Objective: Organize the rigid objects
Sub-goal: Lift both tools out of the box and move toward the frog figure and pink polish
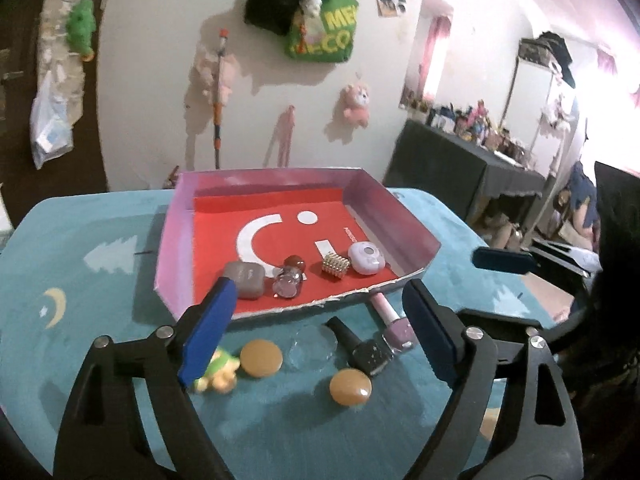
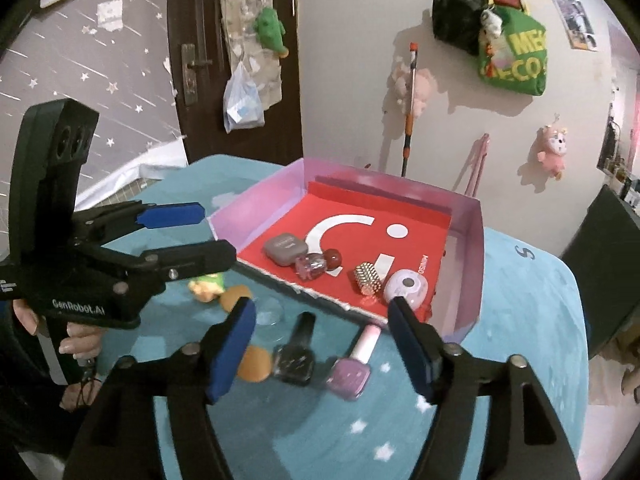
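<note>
Blue-padded jaws of the left gripper (image 1: 316, 328) and right gripper (image 2: 322, 346) stand spread, empty, above nail polish bottles (image 2: 350, 372) on the teal worktop (image 1: 80, 320); beyond them, the red-floored box (image 1: 176, 224) holds small trinkets.

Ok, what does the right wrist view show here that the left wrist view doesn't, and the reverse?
Only the right wrist view: the whole left gripper from the side, jaws open and empty, with the hand holding it, plus the dark door.

Only the left wrist view: the dark dresser crowded with small items.

Both: the red-floored box holding the grey case and lilac case, and the purple polish bottle and black bottle on the blue cloth. The right gripper is open.
</note>
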`<state>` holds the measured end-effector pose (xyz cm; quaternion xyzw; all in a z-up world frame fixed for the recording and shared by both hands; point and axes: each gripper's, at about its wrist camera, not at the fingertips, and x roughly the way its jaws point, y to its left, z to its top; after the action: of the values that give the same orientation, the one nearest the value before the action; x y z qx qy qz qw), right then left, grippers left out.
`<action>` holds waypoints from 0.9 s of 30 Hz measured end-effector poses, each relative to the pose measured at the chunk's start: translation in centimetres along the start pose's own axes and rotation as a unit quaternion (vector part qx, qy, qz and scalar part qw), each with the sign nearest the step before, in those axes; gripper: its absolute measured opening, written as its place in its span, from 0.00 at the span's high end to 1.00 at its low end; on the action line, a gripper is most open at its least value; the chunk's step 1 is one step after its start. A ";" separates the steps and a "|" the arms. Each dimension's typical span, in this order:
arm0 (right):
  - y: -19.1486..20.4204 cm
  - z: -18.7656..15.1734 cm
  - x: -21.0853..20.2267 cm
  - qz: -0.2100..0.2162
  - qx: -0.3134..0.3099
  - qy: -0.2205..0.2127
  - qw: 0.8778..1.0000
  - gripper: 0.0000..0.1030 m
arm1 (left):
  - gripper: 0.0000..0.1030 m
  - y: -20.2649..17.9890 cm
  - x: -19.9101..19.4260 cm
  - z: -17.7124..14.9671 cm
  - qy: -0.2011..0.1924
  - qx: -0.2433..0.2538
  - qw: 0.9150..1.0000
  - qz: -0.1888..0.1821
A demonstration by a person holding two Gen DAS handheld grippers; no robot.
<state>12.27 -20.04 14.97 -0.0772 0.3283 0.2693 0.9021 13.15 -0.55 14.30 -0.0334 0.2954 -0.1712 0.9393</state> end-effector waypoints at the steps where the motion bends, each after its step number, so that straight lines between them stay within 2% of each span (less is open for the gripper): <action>1: 0.3 -0.2 -0.3 -0.001 0.001 -0.003 1.000 0.24 | 0.13 0.0 -0.4 -0.3 -0.003 -0.002 1.000 0.004; 6: 1.9 -1.8 -2.5 -0.013 0.020 -0.020 1.000 0.12 | 0.11 0.0 -2.6 -2.3 -0.021 -0.011 0.999 0.033; 12: 2.8 -4.0 -3.9 -0.045 0.049 -0.033 0.997 0.06 | 0.11 -0.6 -3.9 -5.1 -0.022 -0.004 0.998 0.060; 15: 2.6 -5.2 -4.0 -0.055 0.070 -0.037 0.995 0.05 | 0.11 -0.9 -3.9 -6.3 -0.015 -0.005 0.998 0.066; 18: 2.5 -6.5 -3.7 -0.088 0.078 -0.041 0.992 0.04 | 0.11 -0.9 -3.4 -7.5 -0.005 -0.011 0.997 0.072; 27: 1.1 -9.8 -1.2 -0.104 0.124 -0.023 0.987 0.02 | 0.11 -0.6 -1.3 -10.3 0.034 -0.025 0.994 0.097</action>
<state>5.56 -22.75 8.20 0.0076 0.3285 0.1327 0.9351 6.12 -0.29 6.62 -0.0221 0.3330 -0.0732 0.9398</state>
